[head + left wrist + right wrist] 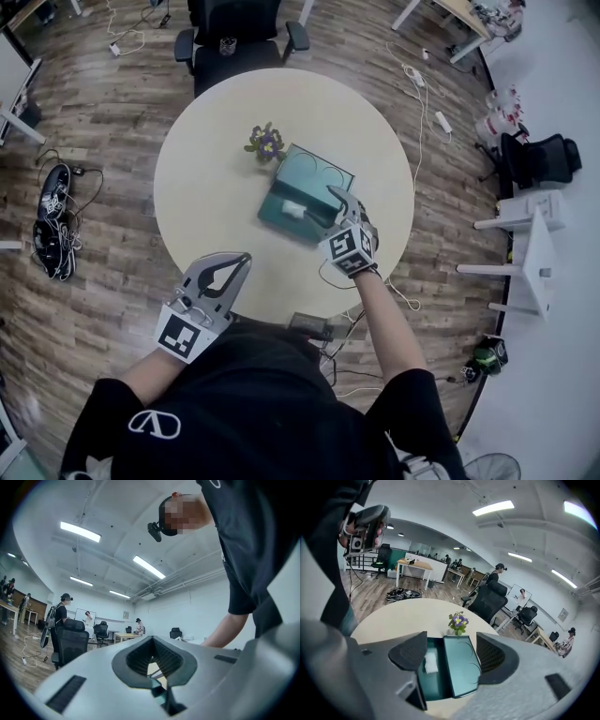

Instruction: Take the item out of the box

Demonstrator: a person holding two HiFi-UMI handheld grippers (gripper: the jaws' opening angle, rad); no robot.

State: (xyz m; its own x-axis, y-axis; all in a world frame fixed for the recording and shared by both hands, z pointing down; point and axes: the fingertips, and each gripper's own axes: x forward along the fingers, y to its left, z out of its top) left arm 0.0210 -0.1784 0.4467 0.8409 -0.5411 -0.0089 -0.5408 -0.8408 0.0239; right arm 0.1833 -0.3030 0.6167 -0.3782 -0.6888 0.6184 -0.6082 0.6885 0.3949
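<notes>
A teal box point(278, 214) lies open in the middle of the round table point(206, 178), its lid point(319, 175) folded back to the far right. A small white item point(293, 210) rests inside the box. My right gripper point(339, 208) hovers at the box's near right side, open and holding nothing. In the right gripper view its jaws point(450, 656) frame the box point(433, 684), the lid point(461, 665) and the white item point(431, 662). My left gripper point(240, 262) hangs over the table's near edge, apart from the box. It is shut and empty, with its tips meeting point(152, 638).
A small purple flower plant point(266, 142) stands just beyond the box, also in the right gripper view point(458, 621). A black office chair point(239, 37) sits at the table's far side. Shoes point(52, 220) and cables lie on the floor at left. White tables point(530, 248) stand at right.
</notes>
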